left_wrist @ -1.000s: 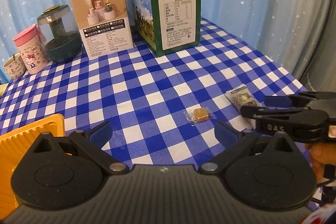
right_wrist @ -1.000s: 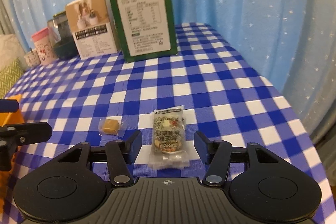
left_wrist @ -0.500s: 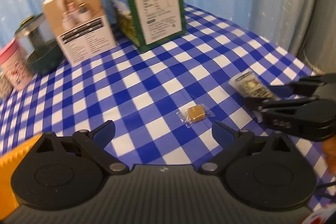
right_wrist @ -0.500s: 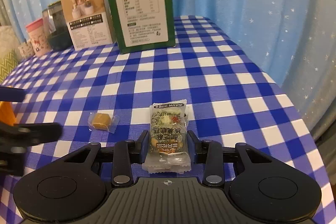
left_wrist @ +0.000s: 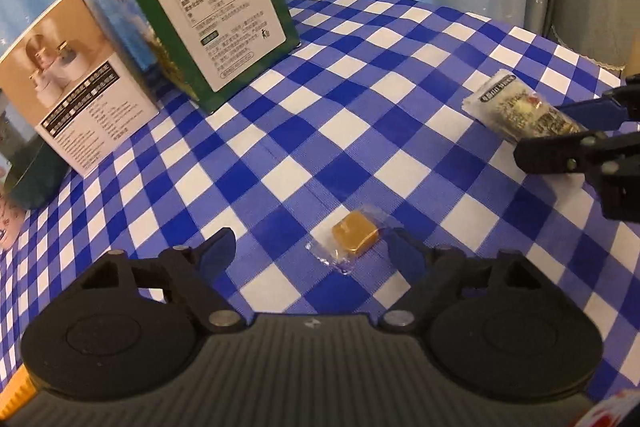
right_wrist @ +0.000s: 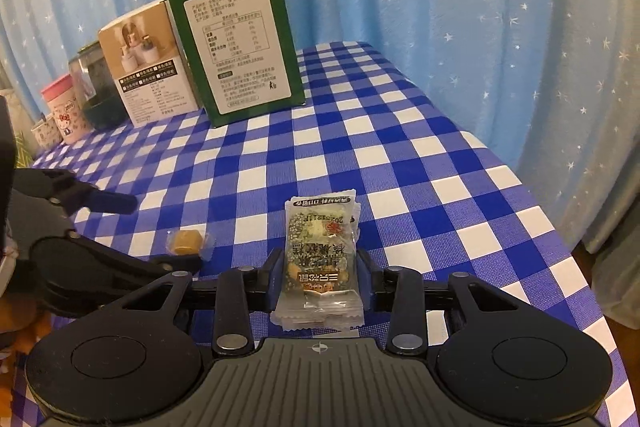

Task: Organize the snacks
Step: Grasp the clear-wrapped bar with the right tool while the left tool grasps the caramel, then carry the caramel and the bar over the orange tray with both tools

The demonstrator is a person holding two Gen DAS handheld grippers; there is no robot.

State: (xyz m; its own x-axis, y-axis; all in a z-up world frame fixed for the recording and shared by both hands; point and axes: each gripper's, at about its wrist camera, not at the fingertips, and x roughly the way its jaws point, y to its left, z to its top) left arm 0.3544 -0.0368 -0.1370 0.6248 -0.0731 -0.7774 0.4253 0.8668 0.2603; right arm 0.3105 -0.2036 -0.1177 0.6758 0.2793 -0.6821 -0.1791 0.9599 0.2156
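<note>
My right gripper [right_wrist: 318, 267] is shut on a clear-wrapped nut bar packet [right_wrist: 320, 247] and holds it above the blue checked tablecloth [right_wrist: 400, 155]. The packet also shows in the left wrist view [left_wrist: 520, 109], pinched by the right gripper [left_wrist: 568, 131]. A small wrapped caramel candy [left_wrist: 354, 237] lies on the cloth between the fingers of my open left gripper [left_wrist: 310, 251]. In the right wrist view the candy [right_wrist: 186, 241] lies between the left gripper's fingers [right_wrist: 116, 203].
A green carton [right_wrist: 240, 55], a tan-and-white box [right_wrist: 148, 63], a dark jar [right_wrist: 94, 87], a pink cup [right_wrist: 64, 111] and a small mug [right_wrist: 46, 131] stand along the table's back edge. An orange tray corner [left_wrist: 16, 391] shows at lower left. Blue curtains hang behind.
My right gripper has closed on the nut bar packet and lifted it off the cloth. My left gripper has moved forward, so the candy now lies between its open fingers.
</note>
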